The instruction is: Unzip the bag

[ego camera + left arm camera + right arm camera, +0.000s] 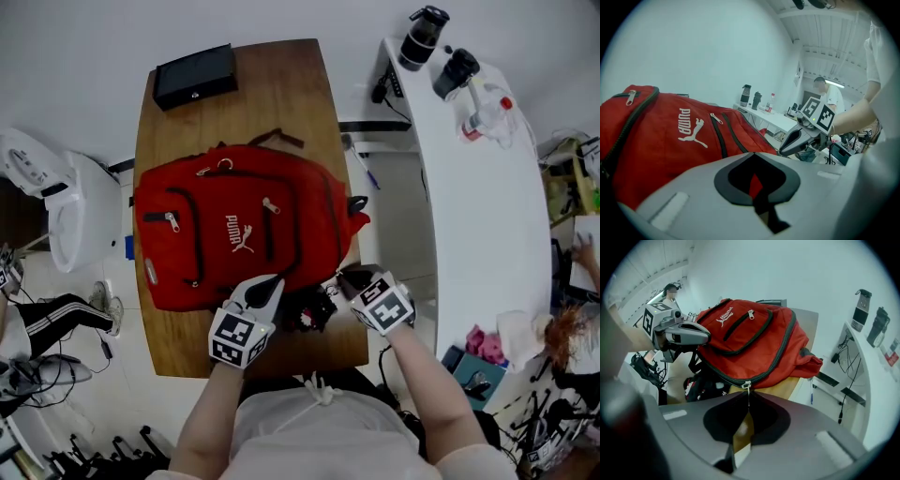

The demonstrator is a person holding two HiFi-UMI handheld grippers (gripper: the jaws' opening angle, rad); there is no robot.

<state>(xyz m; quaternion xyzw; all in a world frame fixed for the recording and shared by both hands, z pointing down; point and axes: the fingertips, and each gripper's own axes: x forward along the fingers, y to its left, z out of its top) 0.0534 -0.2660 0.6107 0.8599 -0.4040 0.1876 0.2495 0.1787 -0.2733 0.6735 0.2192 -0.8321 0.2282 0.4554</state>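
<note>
A red backpack (234,234) lies flat on the wooden table (281,84), its front pockets zipped. My left gripper (269,284) sits at the bag's near edge, jaws shut, with red bag fabric (753,183) pinched between them. The right gripper (343,277) is at the near right corner of the bag. In the right gripper view, the main zipper's slider (746,385) sits at the bag's lower edge. Its thin pull runs down into my right gripper (747,408), which is shut on it. The left gripper (707,338) shows there touching the bag (750,333).
A black box (194,75) lies at the table's far left corner. The bag's black straps (309,307) bunch at the near edge between the grippers. A white counter (478,187) to the right carries dark bottles (424,37). A white appliance (66,206) stands to the left.
</note>
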